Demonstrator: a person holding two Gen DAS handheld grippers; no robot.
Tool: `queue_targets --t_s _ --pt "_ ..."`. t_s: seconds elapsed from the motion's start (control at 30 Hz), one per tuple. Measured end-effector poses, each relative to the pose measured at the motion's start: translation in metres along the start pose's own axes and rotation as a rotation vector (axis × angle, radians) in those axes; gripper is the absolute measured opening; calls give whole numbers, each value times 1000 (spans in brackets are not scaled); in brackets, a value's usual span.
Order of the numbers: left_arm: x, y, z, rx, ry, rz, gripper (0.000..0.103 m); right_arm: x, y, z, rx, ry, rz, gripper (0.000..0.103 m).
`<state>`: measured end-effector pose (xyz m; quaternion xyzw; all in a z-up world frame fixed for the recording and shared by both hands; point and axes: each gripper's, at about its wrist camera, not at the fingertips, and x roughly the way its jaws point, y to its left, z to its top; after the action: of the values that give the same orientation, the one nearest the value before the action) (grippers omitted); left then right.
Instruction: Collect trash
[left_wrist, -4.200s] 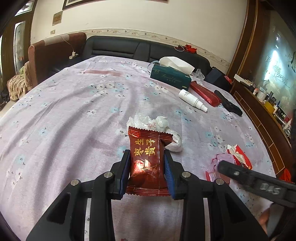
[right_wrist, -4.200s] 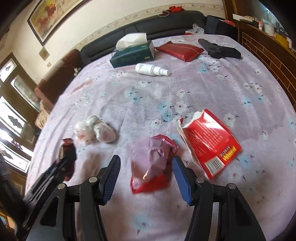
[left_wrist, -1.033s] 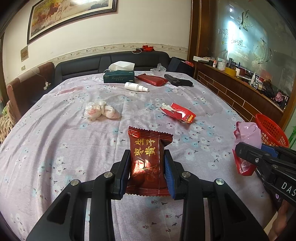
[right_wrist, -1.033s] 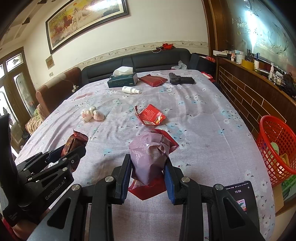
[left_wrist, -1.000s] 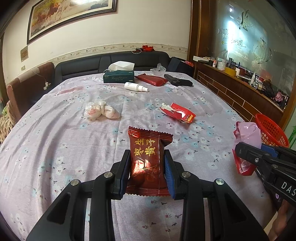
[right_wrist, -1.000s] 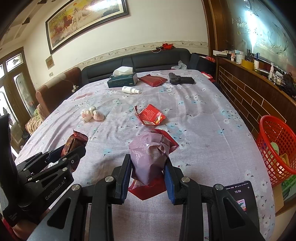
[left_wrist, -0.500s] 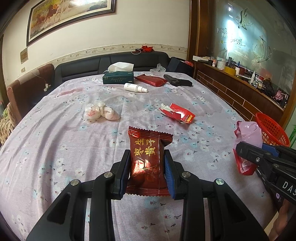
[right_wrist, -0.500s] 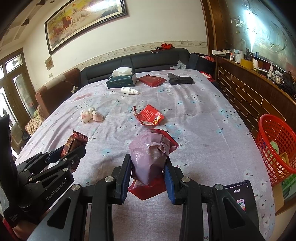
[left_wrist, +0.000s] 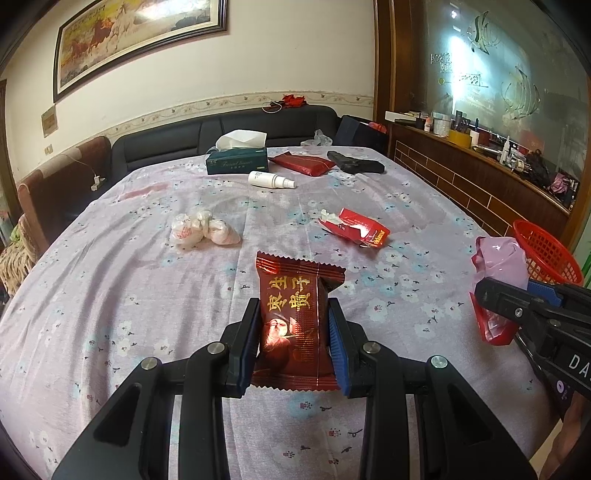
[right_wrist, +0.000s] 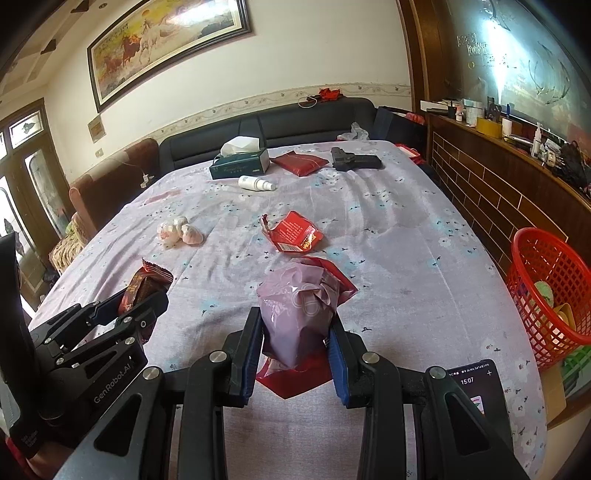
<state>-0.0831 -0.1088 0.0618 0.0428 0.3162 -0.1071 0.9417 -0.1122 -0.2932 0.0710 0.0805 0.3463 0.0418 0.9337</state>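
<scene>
Flowered lilac cloth covers a big table (left_wrist: 110, 295) in a sitting room, with a dark sofa and a horse painting behind it. Going from left to right: a small bundle of white wrappers (left_wrist: 203, 230) lies on the cloth, then the left gripper (left_wrist: 293, 339) holds a dark red snack packet (left_wrist: 293, 321) upright above the table, its jaws pinching the packet from both sides. Further back there is a torn red packet (left_wrist: 356, 230) lying flat, and at the far edge a tissue box (left_wrist: 236, 162), a white spray bottle (left_wrist: 269, 180) and a flat red pouch (left_wrist: 301, 164), which do not look like trash. To the right, the right gripper (right_wrist: 295, 345) has its jaws pressed on a crumpled pink and red bag (right_wrist: 299, 314), lifted off the cloth. At the far right, beyond the table edge and lower than it, stands a red basket (right_wrist: 546, 295) with some things already inside. I judge that both pickups are done and the carrying step is in hand; the next move calls for bringing each gripper over the basket and opening the jaws there. The way to the right is open, but a phone (right_wrist: 476, 387) lies near that table edge, and a brick-pattern wooden counter (right_wrist: 498, 192) stands just behind the basket, so room there is narrow. The white bundle and torn packet are left to collect.
</scene>
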Motion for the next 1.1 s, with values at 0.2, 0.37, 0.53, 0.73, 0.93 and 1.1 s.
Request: queue_targets --t_s 0.2,0.37,0.53,0.73,0.93,1.1 --pt "-1 -1 -1 12 -6 11 33 1 -1 0 0 5 -1 36" --pt "-1 -2 -2 13 -6 13 33 1 -1 0 -3 3 -4 36" --pt "-1 -2 -2 13 -7 12 33 2 1 0 -3 6 -4 36" --pt "-1 -2 -2 14 -6 13 33 2 1 0 -4 2 -5 36" --pt "-1 -2 -2 16 -6 13 33 2 1 0 -6 1 -5 36" --pt "-1 -2 -1 16 -6 13 33 1 1 0 -6 1 -5 36"
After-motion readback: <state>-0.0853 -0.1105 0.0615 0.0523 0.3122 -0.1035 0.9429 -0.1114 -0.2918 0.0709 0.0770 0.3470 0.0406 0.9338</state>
